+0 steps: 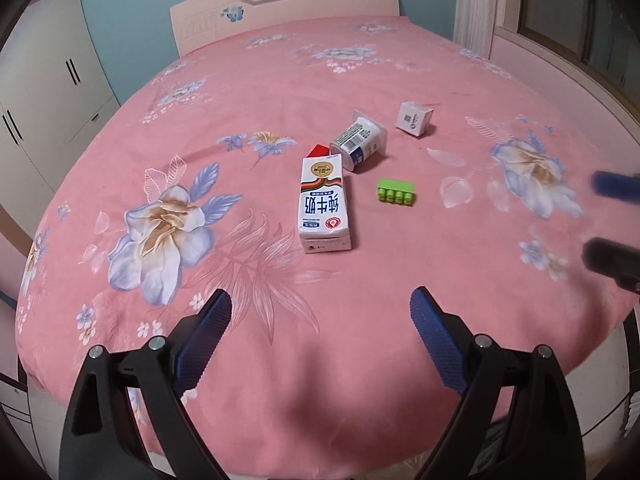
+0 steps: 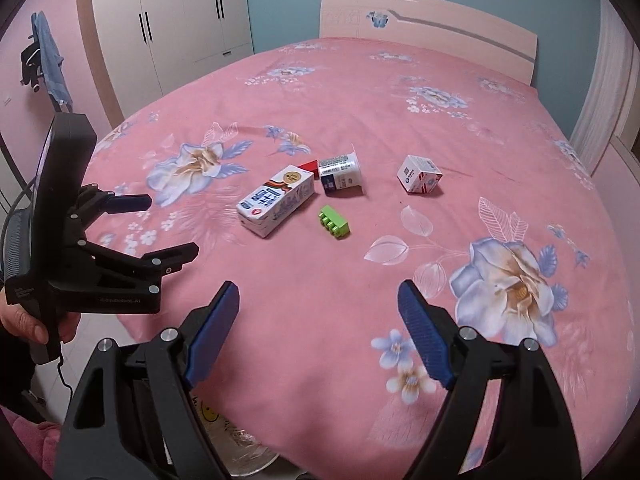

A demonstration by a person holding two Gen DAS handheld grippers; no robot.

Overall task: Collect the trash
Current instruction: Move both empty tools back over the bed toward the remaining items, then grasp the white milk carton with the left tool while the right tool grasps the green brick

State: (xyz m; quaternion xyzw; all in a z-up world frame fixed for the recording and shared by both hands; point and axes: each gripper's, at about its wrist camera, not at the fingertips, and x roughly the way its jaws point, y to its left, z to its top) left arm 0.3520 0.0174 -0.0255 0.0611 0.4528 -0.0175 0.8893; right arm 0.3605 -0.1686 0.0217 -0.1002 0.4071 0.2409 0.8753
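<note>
On the pink floral bed [image 2: 360, 320] we list, left to right — milk carton [image 2: 276, 200] lying flat, yogurt cup [image 2: 342, 174] tipped beside it, green block [image 2: 334, 220] just in front, small box [image 2: 418, 174] apart. Left gripper [image 1: 320, 334] and right gripper [image 2: 318, 326] — both spread wide, empty.

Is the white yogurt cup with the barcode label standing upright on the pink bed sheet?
No, the white yogurt cup lies on its side on the pink bed sheet, beside the white milk carton.

bed [image 1: 240, 80]: milk carton [image 1: 324, 204] centre | cup [image 1: 360, 142] behind it | block [image 1: 395, 191] right | small box [image 1: 414, 118] far right
</note>
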